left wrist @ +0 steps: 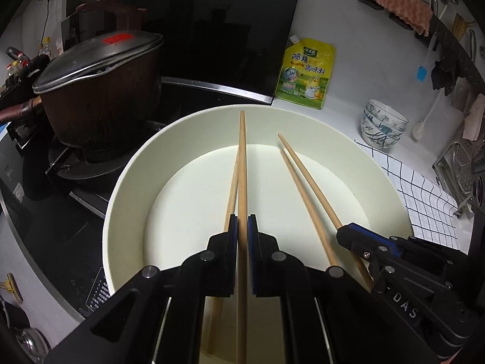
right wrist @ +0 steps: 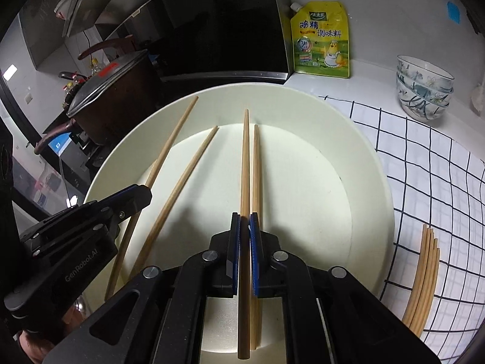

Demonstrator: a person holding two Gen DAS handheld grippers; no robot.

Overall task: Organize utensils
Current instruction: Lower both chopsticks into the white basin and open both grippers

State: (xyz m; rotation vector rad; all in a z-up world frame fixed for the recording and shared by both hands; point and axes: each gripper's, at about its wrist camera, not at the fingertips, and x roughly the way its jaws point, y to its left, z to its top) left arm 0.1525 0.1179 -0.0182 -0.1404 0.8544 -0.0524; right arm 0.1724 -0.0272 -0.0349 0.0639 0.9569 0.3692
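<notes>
Chopsticks (right wrist: 245, 163) pinched by both grippers above basin (right wrist: 372, 163) rim.

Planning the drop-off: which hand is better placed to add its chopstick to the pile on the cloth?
Probably right. The right gripper, shut on a chopstick, is nearer the pile; the left gripper is on the far side of the plate.

Matt wooden chopsticks (left wrist: 242, 163), smooth cream plate (left wrist: 130, 200), checked cloth (right wrist: 424, 163)
</notes>
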